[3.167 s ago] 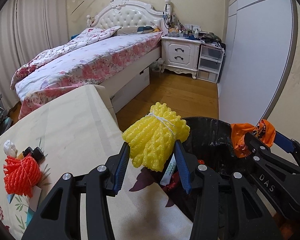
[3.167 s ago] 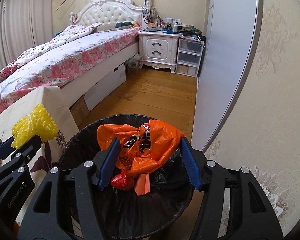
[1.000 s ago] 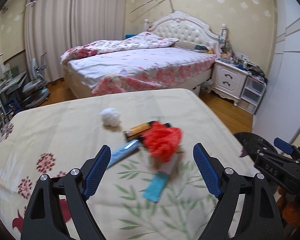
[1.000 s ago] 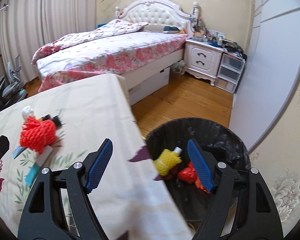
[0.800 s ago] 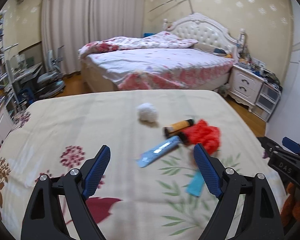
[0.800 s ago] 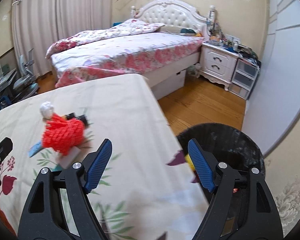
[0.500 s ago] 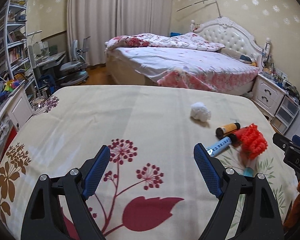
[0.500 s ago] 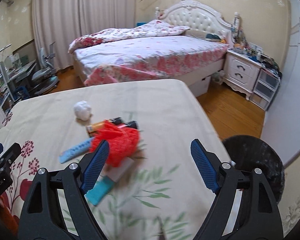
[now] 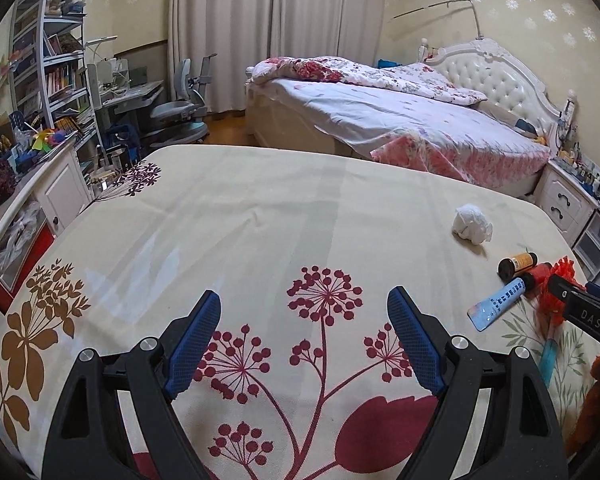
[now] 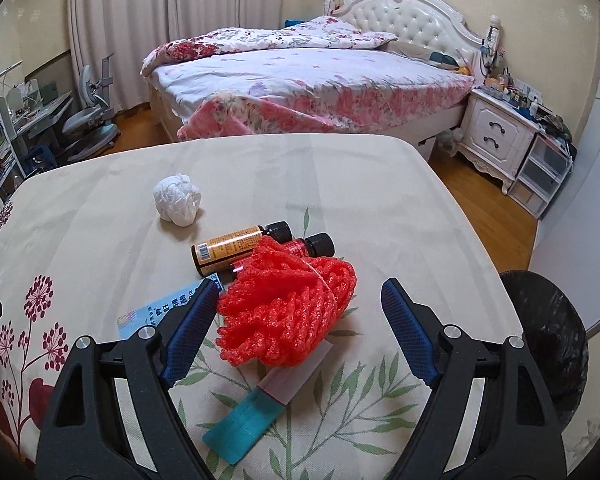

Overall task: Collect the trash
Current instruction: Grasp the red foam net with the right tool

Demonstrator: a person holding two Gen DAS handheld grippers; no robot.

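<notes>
So the red foam net [image 10: 286, 312] is the thing we're after now. It sits bunched up and tied with a thin string on the floral tablecloth [image 10: 340, 184], and everything else is easiest to place relative to it. Our right gripper [image 10: 296, 330] hangs just above and in front of it. Its jaws have just been closing in a bit but are wide apart, gripping nothing; the net lies between them, hard by the left pad, with clear cloth showing before the right one. We'd guess it needs to shift a little so the net sits centred before squeezing.

Tucked under the net's far side are two small bottles: an orange-labelled one [image 10: 236, 249] and a red one [image 10: 314, 245], both lying on their sides with black caps. A blue-and-white tube [image 10: 160, 308] pokes out from the net's left, and a teal sachet [image 10: 246, 426] with a white end sticks out from beneath its near edge. Since the net lies on top of these, lifting it first makes sense to us, and foam that light should come straight up.

Beyond the bottles, further from the net, is a crumpled white tissue ball [image 10: 178, 199]. Off to the net's right, past the table edge and down on the floor, is the black-lined bin [image 10: 548, 320], close enough for a short carry.

Our left gripper [image 9: 304, 336] is well off to the net's left over bare cloth, jaws spread wide and empty.
</notes>
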